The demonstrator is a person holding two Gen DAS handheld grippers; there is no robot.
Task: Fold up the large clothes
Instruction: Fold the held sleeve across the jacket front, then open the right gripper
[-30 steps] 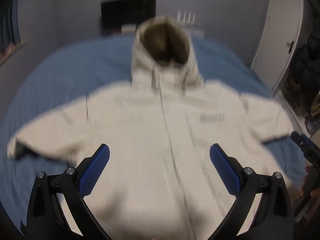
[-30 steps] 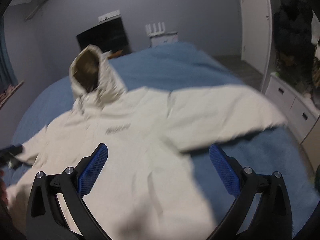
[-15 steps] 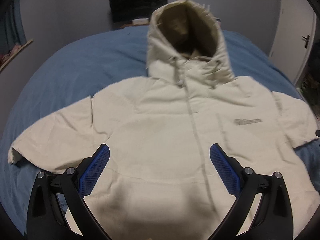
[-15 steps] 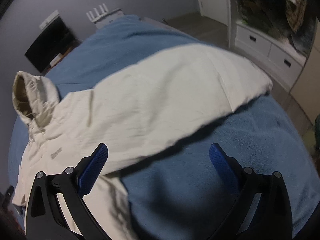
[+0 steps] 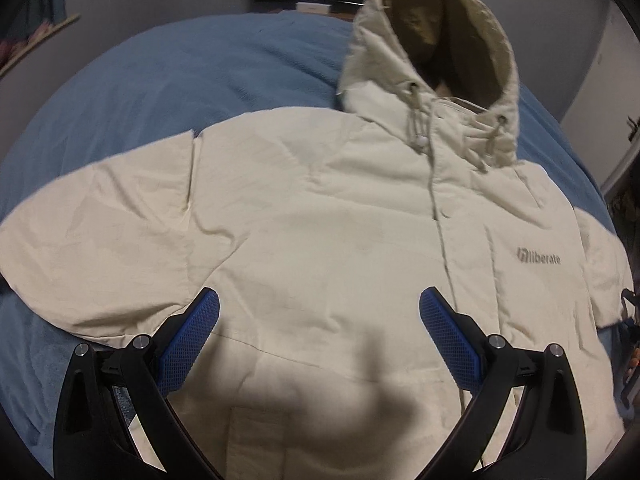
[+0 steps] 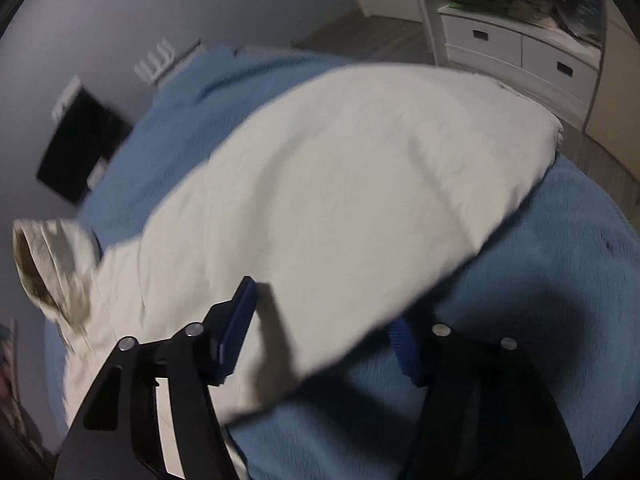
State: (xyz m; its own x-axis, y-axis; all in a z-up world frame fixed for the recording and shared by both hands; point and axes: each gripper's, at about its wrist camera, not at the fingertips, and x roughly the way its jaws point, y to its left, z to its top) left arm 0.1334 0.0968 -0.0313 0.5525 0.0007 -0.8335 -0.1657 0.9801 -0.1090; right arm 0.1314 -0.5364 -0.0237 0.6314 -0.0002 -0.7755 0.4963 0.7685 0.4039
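Jacket [image 5: 320, 220] lies front-up, spread flat on the blue bed [image 5: 180, 68], hood [image 5: 436, 48] away from us. Left claw [image 5: 318, 332] has crept in over the chest, jaws wide, empty. Big change on the right — the right claw [image 6: 324, 332] has swung down onto the sleeve [image 6: 360, 184] and narrowed around its lower edge. Not clamped yet — looks like the sleeve fold-in starts here.
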